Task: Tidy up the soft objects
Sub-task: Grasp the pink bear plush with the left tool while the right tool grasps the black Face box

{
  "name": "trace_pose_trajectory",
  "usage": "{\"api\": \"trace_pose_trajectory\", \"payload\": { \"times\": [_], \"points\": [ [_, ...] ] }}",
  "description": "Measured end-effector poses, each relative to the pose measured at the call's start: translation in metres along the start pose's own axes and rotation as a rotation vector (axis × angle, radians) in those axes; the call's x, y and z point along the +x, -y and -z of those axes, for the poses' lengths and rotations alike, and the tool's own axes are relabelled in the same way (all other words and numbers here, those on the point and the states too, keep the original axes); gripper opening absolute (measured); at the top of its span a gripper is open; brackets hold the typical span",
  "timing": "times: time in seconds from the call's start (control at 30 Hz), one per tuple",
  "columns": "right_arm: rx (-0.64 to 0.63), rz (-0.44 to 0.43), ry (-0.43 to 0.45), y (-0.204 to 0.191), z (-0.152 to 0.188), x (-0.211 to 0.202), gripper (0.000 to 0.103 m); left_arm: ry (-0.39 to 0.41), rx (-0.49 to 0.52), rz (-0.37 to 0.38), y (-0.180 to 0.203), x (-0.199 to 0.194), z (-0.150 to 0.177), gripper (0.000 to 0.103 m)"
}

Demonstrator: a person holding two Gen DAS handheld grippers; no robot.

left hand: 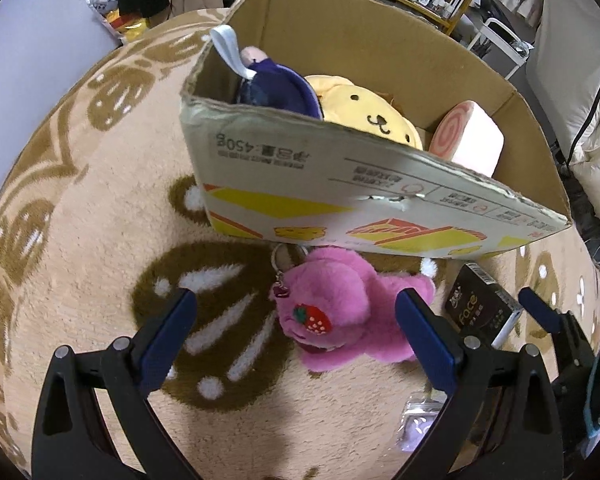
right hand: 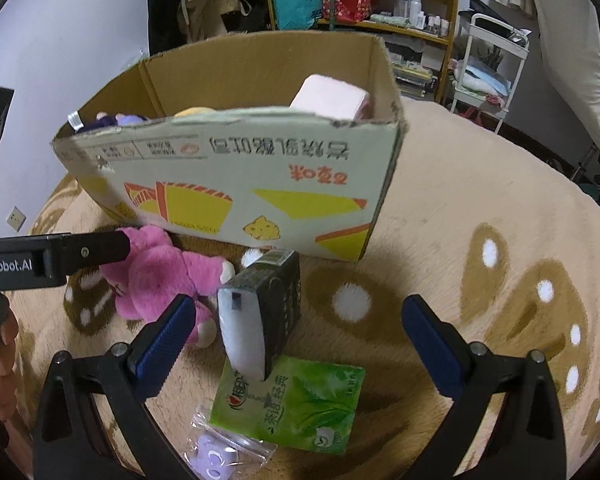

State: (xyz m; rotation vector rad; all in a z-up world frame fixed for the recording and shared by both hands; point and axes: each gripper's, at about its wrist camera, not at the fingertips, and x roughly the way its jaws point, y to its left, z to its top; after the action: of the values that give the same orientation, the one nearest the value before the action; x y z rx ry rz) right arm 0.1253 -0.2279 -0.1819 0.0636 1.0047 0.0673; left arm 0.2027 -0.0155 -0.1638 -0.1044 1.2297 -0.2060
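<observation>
A pink plush bear (left hand: 340, 316) with a strawberry patch and a key ring lies on the beige rug just in front of the cardboard box (left hand: 300, 184). My left gripper (left hand: 296, 316) is open, its fingers either side of the bear, not touching it. The box holds a yellow dog plush (left hand: 364, 112), a purple plush (left hand: 276, 88) and a pink swirl-roll plush (left hand: 468, 136). In the right wrist view the bear (right hand: 160, 276) lies left of a black tissue pack (right hand: 264, 304). My right gripper (right hand: 300, 324) is open and empty above the tissue pack, in front of the box (right hand: 240, 176).
A green tea packet (right hand: 292, 404) and a clear bag with a purple item (right hand: 220, 456) lie on the rug (right hand: 460, 240) near my right gripper. The black pack (left hand: 480, 308) sits right of the bear. Shelves, a white trolley and hanging clothes stand behind the box.
</observation>
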Motion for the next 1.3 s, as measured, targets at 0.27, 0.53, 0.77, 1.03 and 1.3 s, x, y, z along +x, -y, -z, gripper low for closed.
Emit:
{"api": "trace_pose_trajectory", "payload": {
  "times": [0.27, 0.53, 0.77, 1.03, 1.3],
  "points": [
    [0.002, -0.016, -0.05, 0.0, 0.0, 0.011, 0.095, -0.017, 0.012, 0.008, 0.006, 0.009, -0.002, 0.098],
    [0.008, -0.022, -0.075, 0.004, -0.001, 0.018, 0.089, -0.041, 0.014, 0.014, 0.014, 0.02, -0.005, 0.098],
    [0.036, -0.033, -0.098, 0.013, -0.004, 0.028, 0.058, -0.051, 0.001, 0.031, 0.01, 0.025, -0.005, 0.098],
    [0.006, -0.042, -0.116, 0.008, -0.004, 0.034, 0.036, -0.05, 0.02, 0.03, 0.018, 0.032, -0.003, 0.098],
    [0.006, -0.042, -0.12, 0.008, -0.006, 0.036, 0.037, -0.062, 0.022, 0.037, 0.022, 0.039, 0.0, 0.098]
  ]
}}
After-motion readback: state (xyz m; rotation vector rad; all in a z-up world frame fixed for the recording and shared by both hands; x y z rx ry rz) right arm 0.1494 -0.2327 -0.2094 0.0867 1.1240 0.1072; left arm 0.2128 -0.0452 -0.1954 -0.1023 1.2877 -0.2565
